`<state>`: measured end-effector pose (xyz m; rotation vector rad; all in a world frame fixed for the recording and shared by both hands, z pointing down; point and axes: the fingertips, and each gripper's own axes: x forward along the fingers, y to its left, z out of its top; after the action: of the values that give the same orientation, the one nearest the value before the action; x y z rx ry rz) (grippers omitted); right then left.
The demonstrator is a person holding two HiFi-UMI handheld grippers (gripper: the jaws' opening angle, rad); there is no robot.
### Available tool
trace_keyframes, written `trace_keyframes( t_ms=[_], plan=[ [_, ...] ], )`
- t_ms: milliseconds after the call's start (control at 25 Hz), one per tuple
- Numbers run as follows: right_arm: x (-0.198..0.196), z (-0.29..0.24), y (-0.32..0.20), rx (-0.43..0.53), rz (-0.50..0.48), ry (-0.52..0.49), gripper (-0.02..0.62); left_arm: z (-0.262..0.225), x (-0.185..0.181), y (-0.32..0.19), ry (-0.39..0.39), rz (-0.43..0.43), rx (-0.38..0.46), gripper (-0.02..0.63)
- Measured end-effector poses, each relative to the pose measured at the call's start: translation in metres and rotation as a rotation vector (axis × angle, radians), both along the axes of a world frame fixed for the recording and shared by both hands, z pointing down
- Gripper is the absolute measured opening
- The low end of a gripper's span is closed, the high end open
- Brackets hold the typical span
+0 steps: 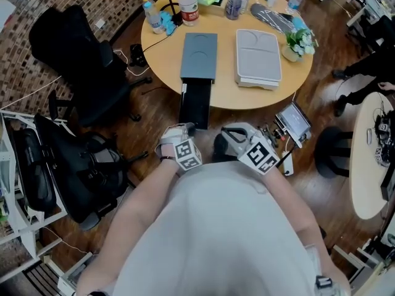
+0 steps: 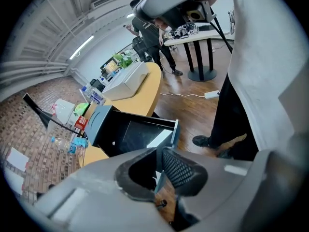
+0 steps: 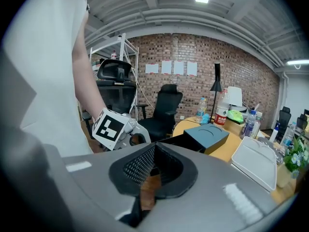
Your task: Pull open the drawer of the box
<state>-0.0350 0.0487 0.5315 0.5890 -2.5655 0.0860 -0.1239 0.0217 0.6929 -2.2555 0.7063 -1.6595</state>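
Note:
A blue-grey box [image 1: 199,56] lies on the round wooden table [image 1: 162,54]. Its black drawer [image 1: 195,103] is pulled far out over the table's near edge. My left gripper [image 1: 187,128] is at the drawer's front end. In the left gripper view a thin blue-grey edge sits between the jaws of that gripper [image 2: 157,151], just below the drawer's front panel [image 2: 175,132]. My right gripper [image 1: 229,142] hangs beside it, to the right, away from the drawer. Its jaws [image 3: 153,151] meet at the tips with nothing in them; only floor shows behind.
A white flat case [image 1: 257,57] lies to the right of the box. Bottles [image 1: 188,5] and a small plant [image 1: 299,42] stand at the table's back. Black office chairs [image 1: 80,60] are at the left. A small screen [image 1: 295,121] stands on the floor, and a second table [image 1: 370,159] is at the right.

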Motion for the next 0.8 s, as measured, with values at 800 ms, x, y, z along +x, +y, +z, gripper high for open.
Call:
trace_keyframes(
  t_ms=[800],
  plan=[
    [-0.008,-0.041,0.012,0.058,0.007,-0.042,0.003,-0.142,-0.004,0.024,0.655,-0.285,0.051,0.006]
  ],
)
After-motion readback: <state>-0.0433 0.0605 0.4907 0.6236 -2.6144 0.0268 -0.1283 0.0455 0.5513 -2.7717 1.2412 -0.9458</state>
